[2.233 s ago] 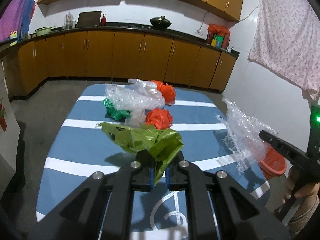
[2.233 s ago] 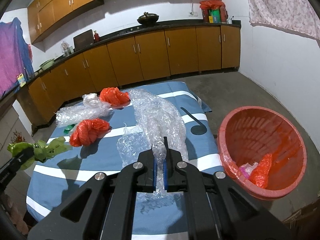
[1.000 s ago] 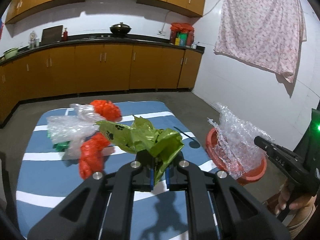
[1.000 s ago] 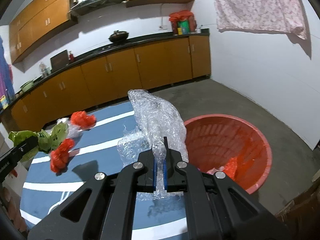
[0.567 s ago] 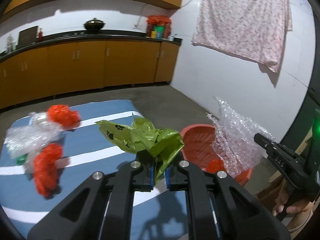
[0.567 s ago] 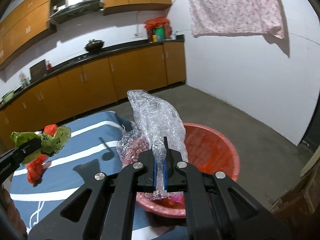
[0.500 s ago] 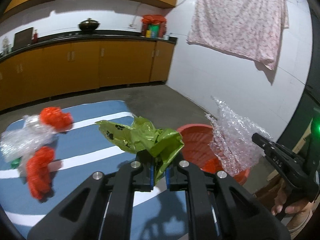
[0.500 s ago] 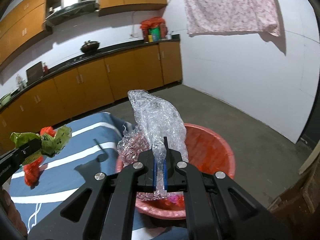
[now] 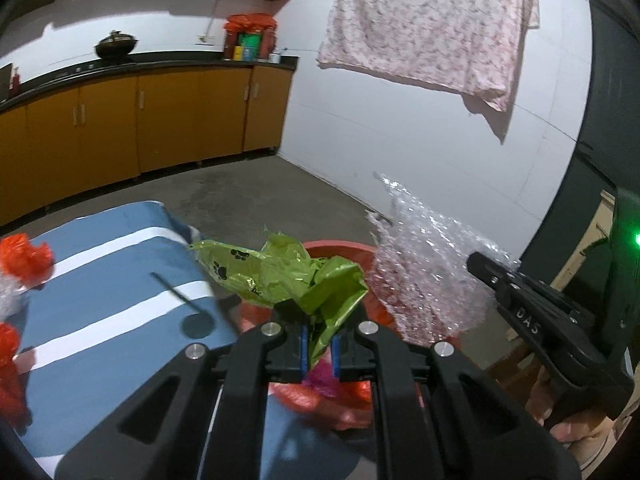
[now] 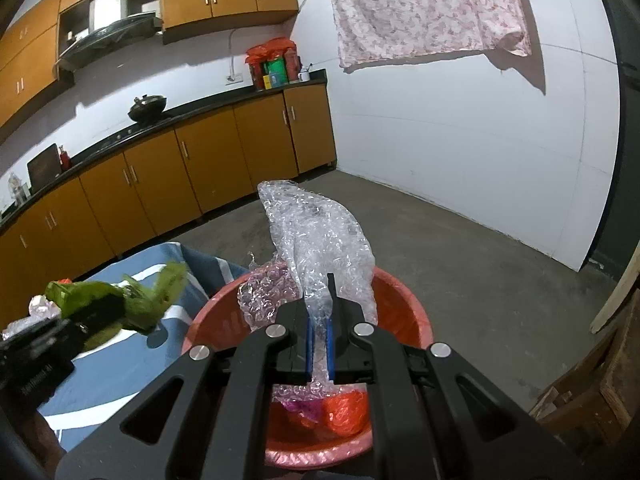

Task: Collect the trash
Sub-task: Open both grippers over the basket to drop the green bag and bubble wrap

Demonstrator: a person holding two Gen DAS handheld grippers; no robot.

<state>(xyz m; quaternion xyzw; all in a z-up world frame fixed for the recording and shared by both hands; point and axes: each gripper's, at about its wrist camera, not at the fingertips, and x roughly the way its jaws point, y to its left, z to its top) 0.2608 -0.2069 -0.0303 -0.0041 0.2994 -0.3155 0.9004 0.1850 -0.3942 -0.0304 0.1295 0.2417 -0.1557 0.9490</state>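
While hidden left, right shows basket (image 10: 404, 300) trash (image 10: 344, 412).

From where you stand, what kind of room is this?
Most likely a home kitchen: wooden cabinets under a dark counter, a wok on the stove, and a range hood above.

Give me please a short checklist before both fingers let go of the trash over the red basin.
1. Right gripper shut on the bubble wrap: ok.
2. Left gripper shut on the green bag: ok.
3. Bubble wrap over the red basin: ok, it hangs above the opening.
4. Green bag over the basin: cannot tell; the left wrist view suggests it, but in the right wrist view it seems nearer the table.
5. Basin has room: ok, only a few pieces at the bottom.
6. The two grippers apart: ok.
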